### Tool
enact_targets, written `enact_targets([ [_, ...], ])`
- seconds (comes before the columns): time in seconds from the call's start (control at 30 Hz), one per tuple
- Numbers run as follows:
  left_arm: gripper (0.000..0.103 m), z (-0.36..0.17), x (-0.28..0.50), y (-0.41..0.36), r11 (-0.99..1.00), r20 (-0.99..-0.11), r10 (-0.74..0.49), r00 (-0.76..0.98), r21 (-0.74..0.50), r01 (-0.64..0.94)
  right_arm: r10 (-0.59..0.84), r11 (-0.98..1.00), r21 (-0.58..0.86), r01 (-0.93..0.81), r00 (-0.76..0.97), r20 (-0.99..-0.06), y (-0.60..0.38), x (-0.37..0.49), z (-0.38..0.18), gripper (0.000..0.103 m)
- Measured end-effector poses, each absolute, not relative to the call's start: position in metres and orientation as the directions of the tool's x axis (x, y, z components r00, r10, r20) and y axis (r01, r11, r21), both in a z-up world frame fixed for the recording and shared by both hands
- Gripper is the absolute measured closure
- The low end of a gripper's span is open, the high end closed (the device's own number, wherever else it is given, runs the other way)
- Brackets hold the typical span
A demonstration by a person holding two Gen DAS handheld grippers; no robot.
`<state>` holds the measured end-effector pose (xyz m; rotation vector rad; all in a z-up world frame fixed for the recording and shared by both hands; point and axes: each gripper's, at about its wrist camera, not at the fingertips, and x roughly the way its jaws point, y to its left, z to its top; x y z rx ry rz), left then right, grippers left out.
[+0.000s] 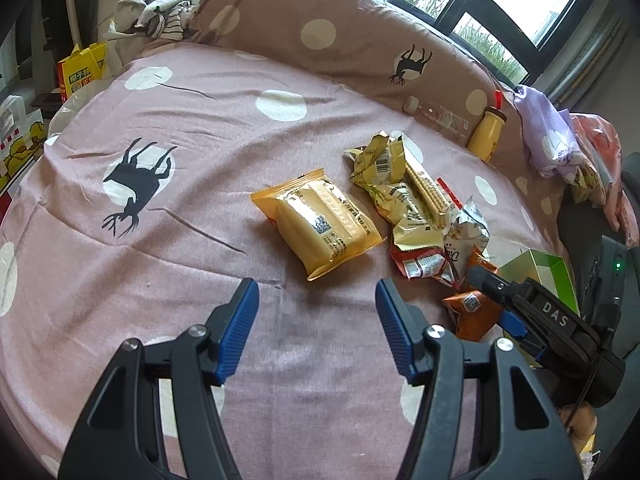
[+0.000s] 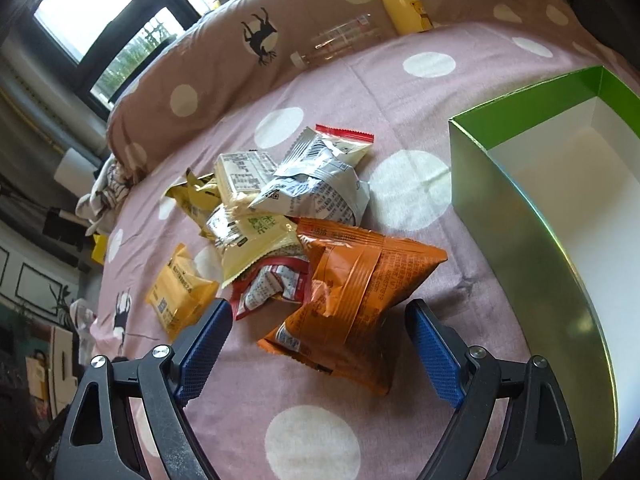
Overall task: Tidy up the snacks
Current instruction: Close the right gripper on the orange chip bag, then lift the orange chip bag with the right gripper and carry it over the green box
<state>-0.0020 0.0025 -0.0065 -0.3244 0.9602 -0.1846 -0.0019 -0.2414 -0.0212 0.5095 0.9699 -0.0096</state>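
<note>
A heap of crumpled snack packets [image 1: 416,204] [image 2: 280,200] lies on the pink spotted bedsheet [image 1: 160,280]. A yellow packet [image 1: 320,224] [image 2: 180,292] sits apart, just beyond my left gripper [image 1: 316,296], which stands open over bare sheet with nothing between its fingers. My right gripper [image 2: 320,312] [image 1: 494,298] is open and straddles an orange packet [image 2: 352,288] [image 1: 472,312]; its pads stand clear of the packet on both sides. A green box [image 2: 520,208] [image 1: 536,272] with a white, empty inside stands to the right of that packet.
A yellow bottle [image 1: 488,128] [image 2: 404,8] and a clear plastic bottle [image 1: 440,116] [image 2: 340,40] lie against the brown spotted pillow [image 1: 320,32] at the back. Lilac cloth [image 1: 548,136] is bundled at the right. A yellow bag [image 1: 80,68] stands off the bed's left edge.
</note>
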Motion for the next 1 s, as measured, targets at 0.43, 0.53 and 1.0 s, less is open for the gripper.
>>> enact_targets([
  [0.43, 0.041, -0.01, 0.002, 0.009, 0.925, -0.784, -0.329, 0.526, -0.381, 0.011, 0.367, 0.911, 0.412, -0.036, 0.528, -0.766, -0.199, -0.034, 0.005, 0.064],
  [0.53, 0.041, -0.014, 0.003, 0.007, 0.93, -0.803, -0.321, 0.503, -0.367, 0.008, 0.374, 0.913, 0.408, -0.027, 0.458, -0.807, -0.191, -0.028, -0.011, 0.064],
  [1.0, 0.04, -0.017, -0.008, -0.03, 0.884, -0.784, -0.463, 0.413, -0.44, 0.156, 0.432, 0.803, 0.583, 0.124, 0.553, -0.713, -0.245, -0.046, -0.004, 0.034],
])
